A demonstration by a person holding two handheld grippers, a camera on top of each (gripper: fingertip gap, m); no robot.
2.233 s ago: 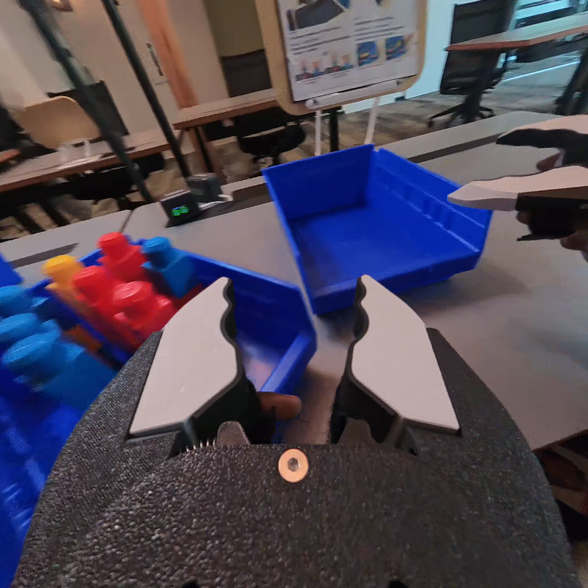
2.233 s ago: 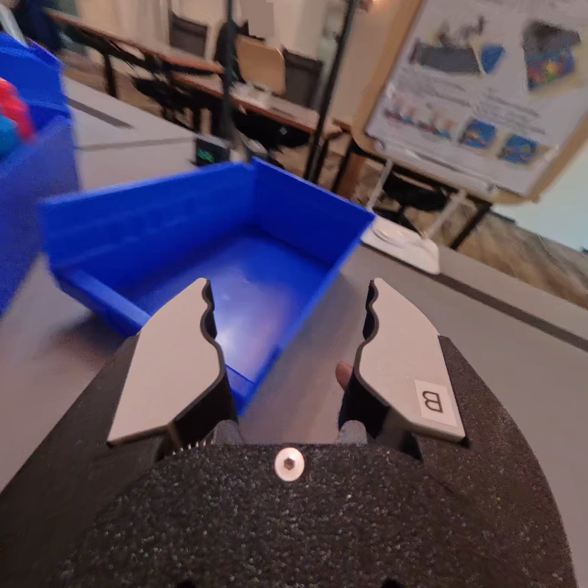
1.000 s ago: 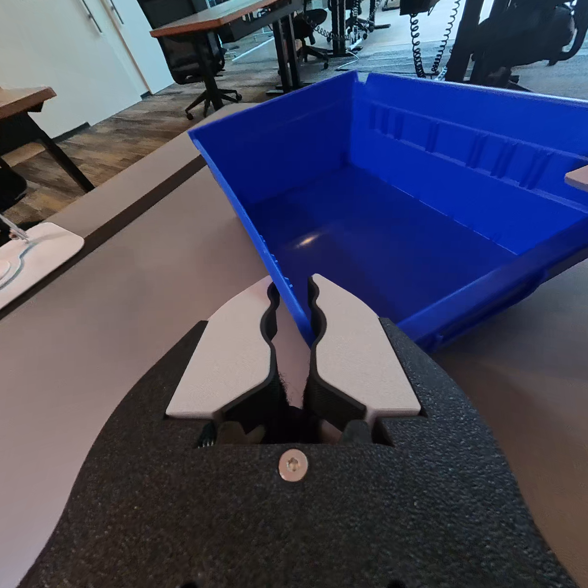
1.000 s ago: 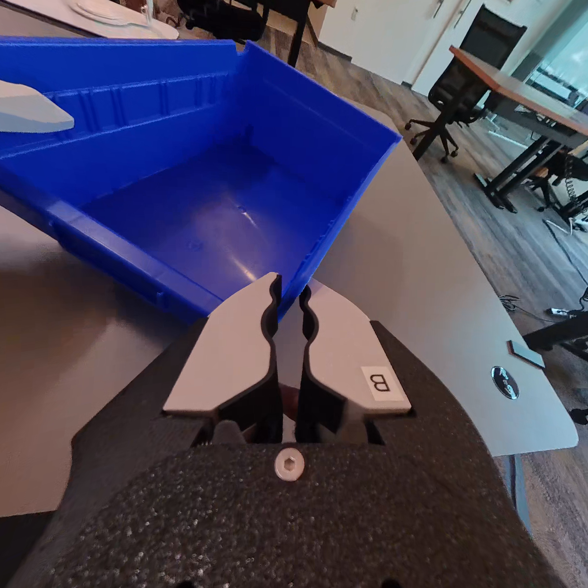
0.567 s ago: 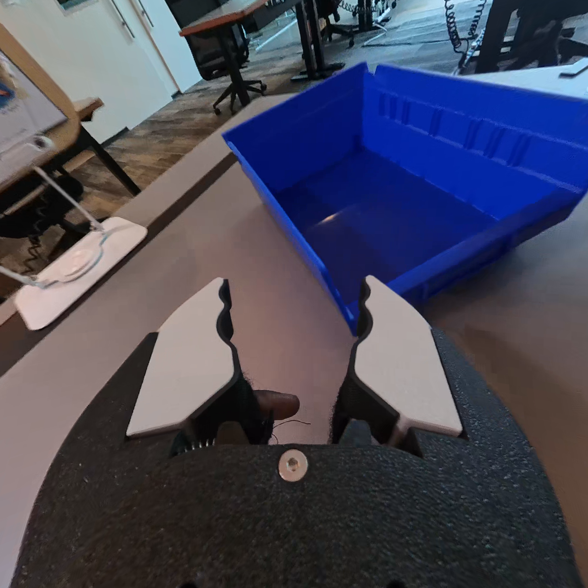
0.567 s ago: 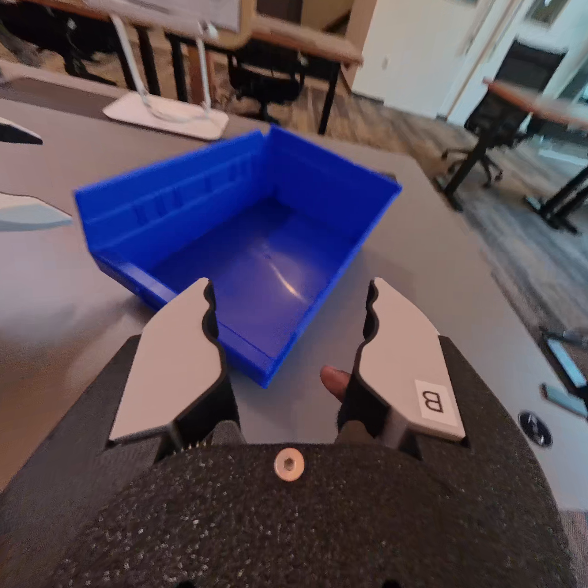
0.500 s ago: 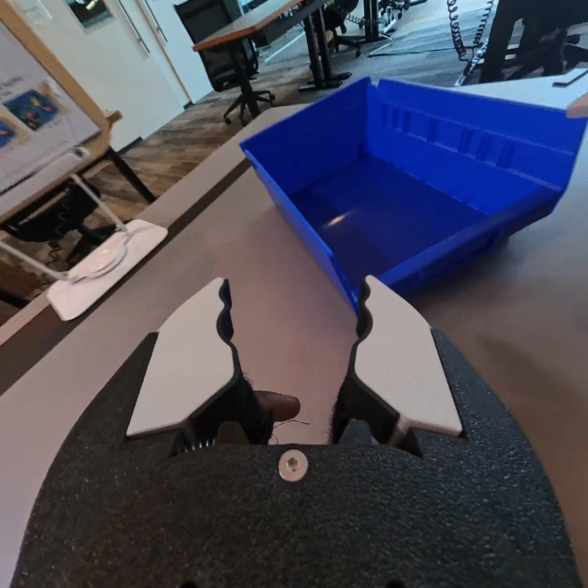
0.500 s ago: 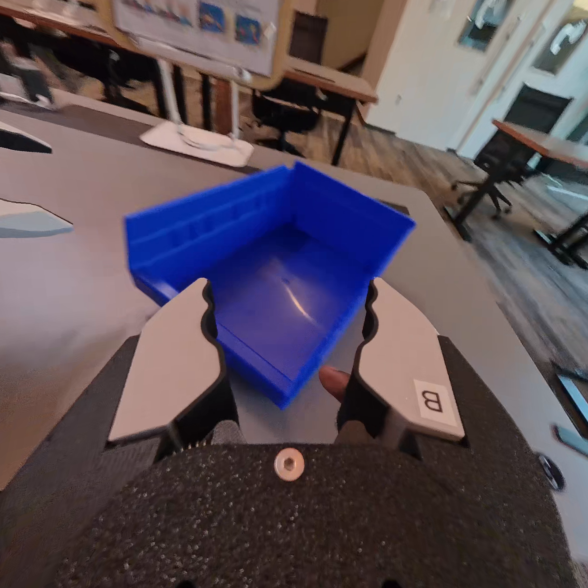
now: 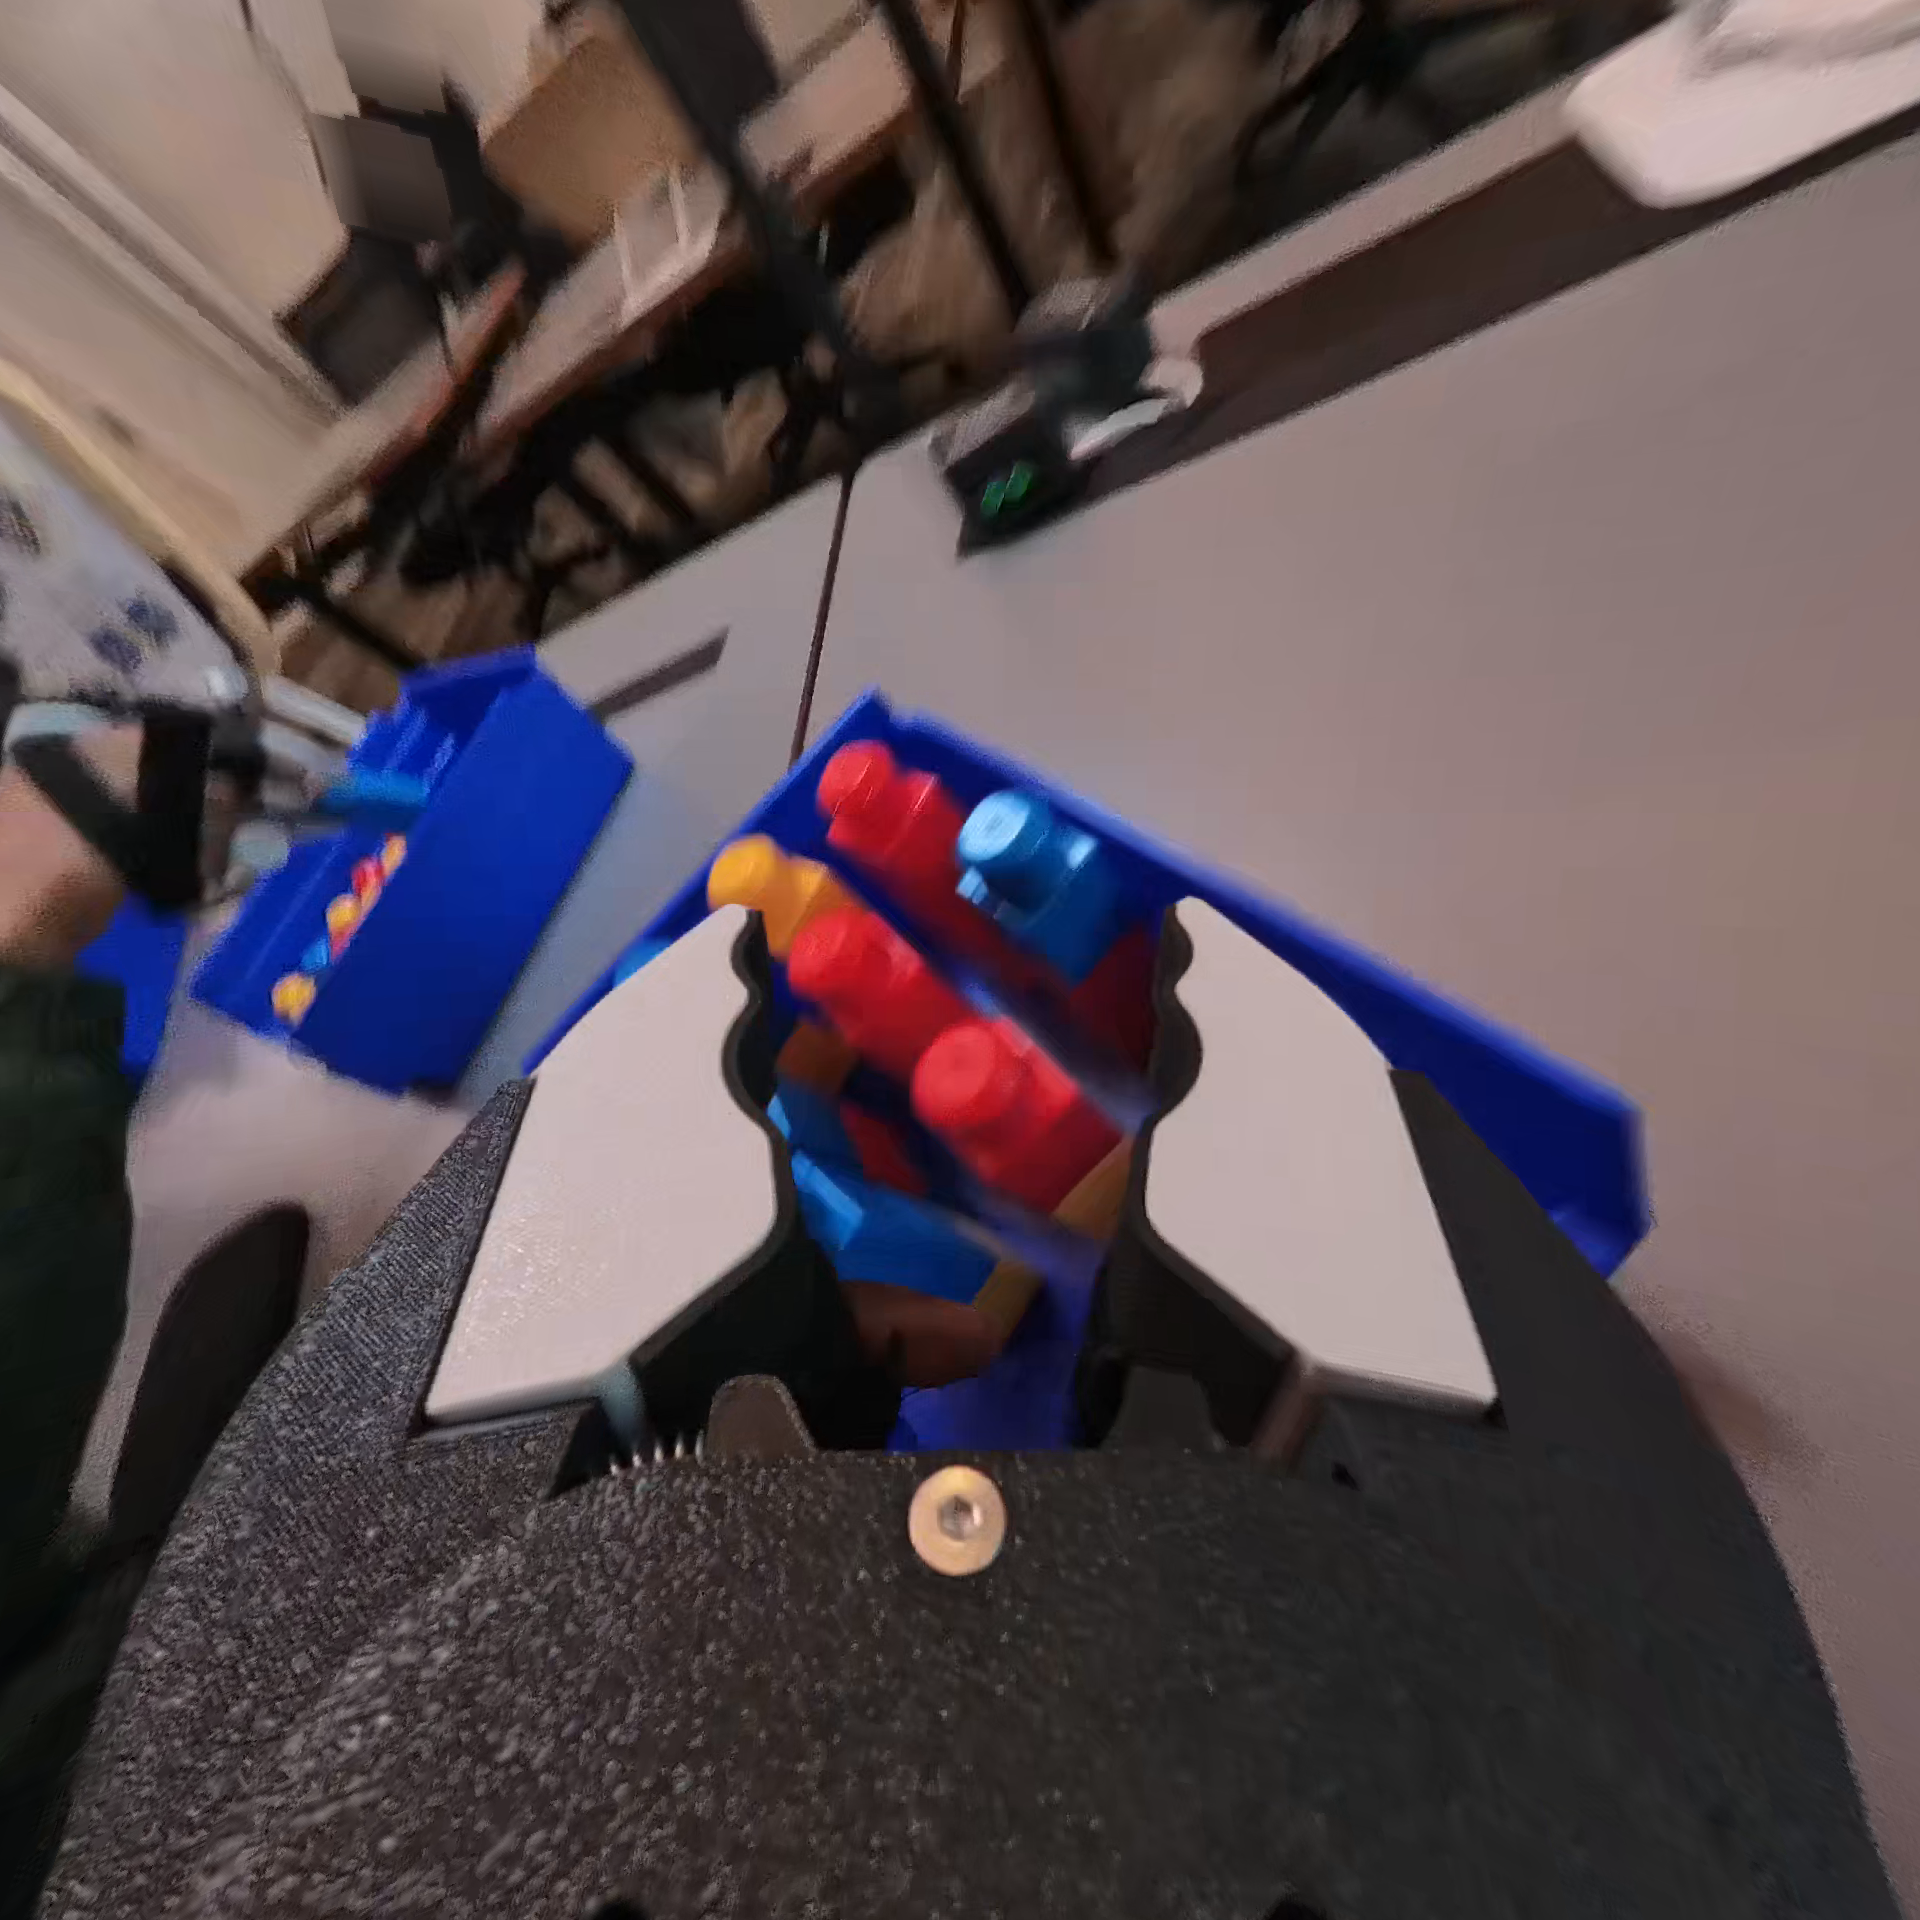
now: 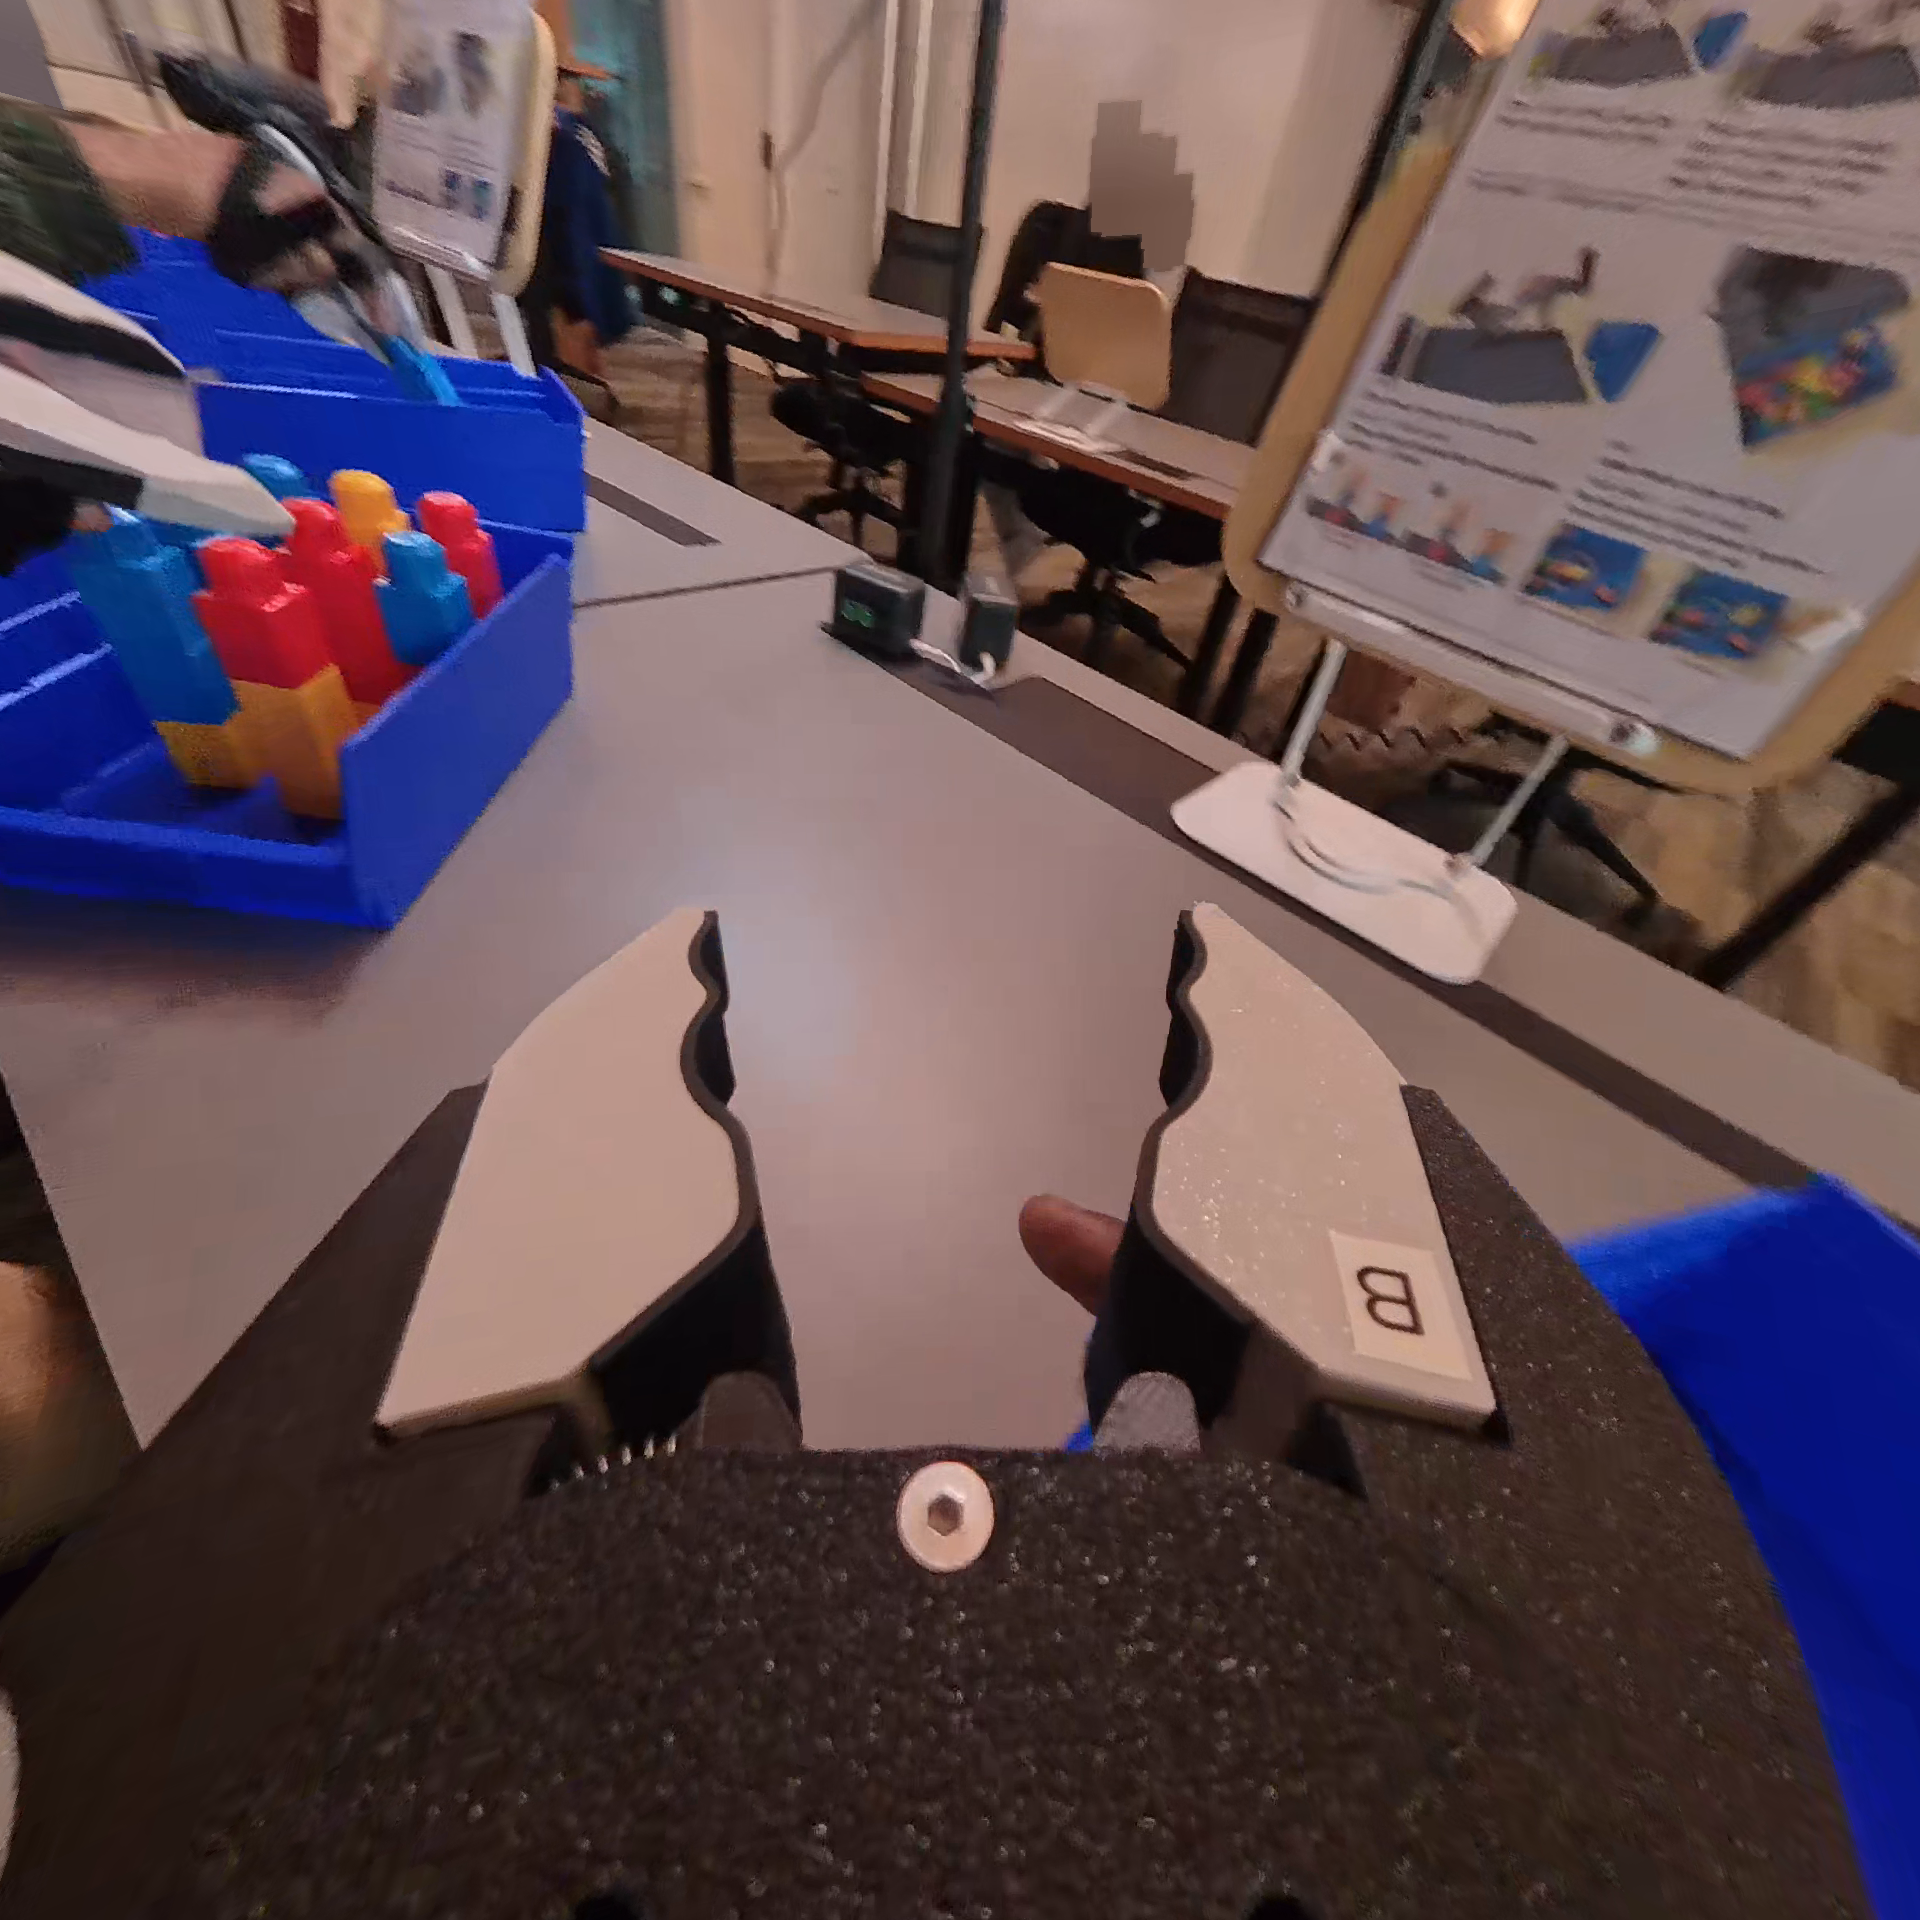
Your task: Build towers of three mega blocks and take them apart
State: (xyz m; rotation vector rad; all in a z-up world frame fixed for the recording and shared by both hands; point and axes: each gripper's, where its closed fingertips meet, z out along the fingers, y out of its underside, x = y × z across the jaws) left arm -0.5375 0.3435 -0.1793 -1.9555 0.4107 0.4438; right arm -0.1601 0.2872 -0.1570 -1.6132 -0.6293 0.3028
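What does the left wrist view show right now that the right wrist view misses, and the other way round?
Only the left wrist view: the open left gripper close above the blocks, none gripped.

Only the right wrist view: the open right gripper over bare grey table, a poster board on a white stand, and another blue bin's corner.

Both: the blue plastic bin of red, blue and orange mega blocks.

Blue bin (image 10: 457, 717) is holding red, orange and light blue mega blocks (image 10: 301, 623). Table (image 10: 883, 831) is showing plain grey. Right hand-held gripper (image 10: 943, 977) is showing pale grey fingers (image 10: 592, 1164) on speckled black housing.
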